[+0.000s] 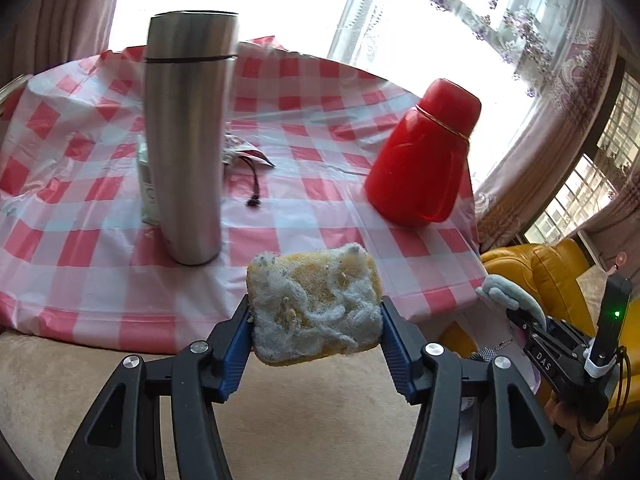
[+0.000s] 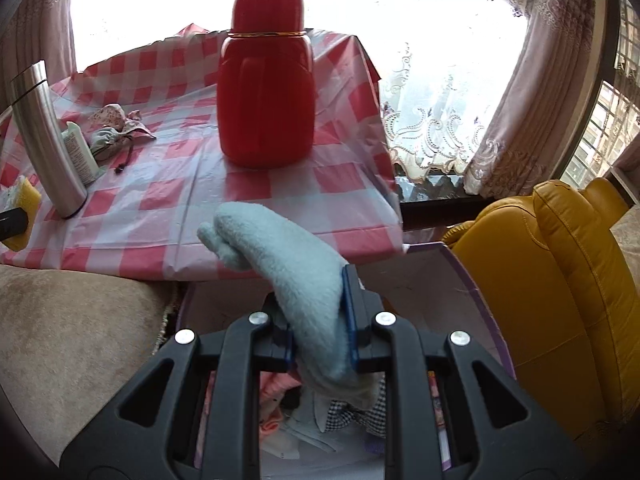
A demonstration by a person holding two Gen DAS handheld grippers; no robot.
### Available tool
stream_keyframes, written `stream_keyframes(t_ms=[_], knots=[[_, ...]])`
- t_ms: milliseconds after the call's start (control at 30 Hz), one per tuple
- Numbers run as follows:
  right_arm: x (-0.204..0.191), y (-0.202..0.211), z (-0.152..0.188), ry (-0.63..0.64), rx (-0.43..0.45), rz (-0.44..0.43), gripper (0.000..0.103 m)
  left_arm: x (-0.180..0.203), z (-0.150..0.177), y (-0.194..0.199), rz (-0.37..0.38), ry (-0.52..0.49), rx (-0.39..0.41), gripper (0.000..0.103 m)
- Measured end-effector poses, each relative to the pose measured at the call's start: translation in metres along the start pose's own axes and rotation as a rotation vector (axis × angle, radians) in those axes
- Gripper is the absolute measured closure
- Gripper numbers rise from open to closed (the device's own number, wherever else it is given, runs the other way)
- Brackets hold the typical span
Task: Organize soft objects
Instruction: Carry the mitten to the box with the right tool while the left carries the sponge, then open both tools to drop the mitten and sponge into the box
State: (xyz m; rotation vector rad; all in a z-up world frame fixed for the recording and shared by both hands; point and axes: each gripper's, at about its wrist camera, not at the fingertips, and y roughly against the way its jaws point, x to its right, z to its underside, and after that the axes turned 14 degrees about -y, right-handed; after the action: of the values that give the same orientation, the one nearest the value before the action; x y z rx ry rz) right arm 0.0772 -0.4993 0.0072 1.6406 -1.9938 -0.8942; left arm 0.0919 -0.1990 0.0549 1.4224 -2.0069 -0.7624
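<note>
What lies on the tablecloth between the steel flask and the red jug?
Between the steel flask and the red jug lie a white tube and a floral drawstring pouch, clearest in the right wrist view.

Left gripper (image 1: 316, 334) angled downward, blue-padded fingers (image 1: 236, 344) held half apart, clamped on sponge (image 1: 314, 308); right gripper (image 2: 320, 326) angled downward, fingers nearly closed, pinched on blue cloth (image 2: 296, 276)

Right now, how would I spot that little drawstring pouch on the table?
Find the red-checked tablecloth. Between the tall steel flask and the red jug lies the drawstring pouch, crumpled flat beside a white tube. It alone is soft cloth, trailing a dark cord.
</note>
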Motion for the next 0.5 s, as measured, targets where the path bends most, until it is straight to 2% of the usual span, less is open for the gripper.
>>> stream_keyframes(t_ms=[467,500], knots=[[0.074,0.020,-0.011,-0.094,0.045,0.120,0.078,0.096,0.003,-0.018,0.202,-0.168,-0.049,0.042],[0.076,0.021,-0.012,-0.097,0.049,0.127,0.075,0.101,0.001,-0.020,0.219,-0.176,-0.047,0.042]])
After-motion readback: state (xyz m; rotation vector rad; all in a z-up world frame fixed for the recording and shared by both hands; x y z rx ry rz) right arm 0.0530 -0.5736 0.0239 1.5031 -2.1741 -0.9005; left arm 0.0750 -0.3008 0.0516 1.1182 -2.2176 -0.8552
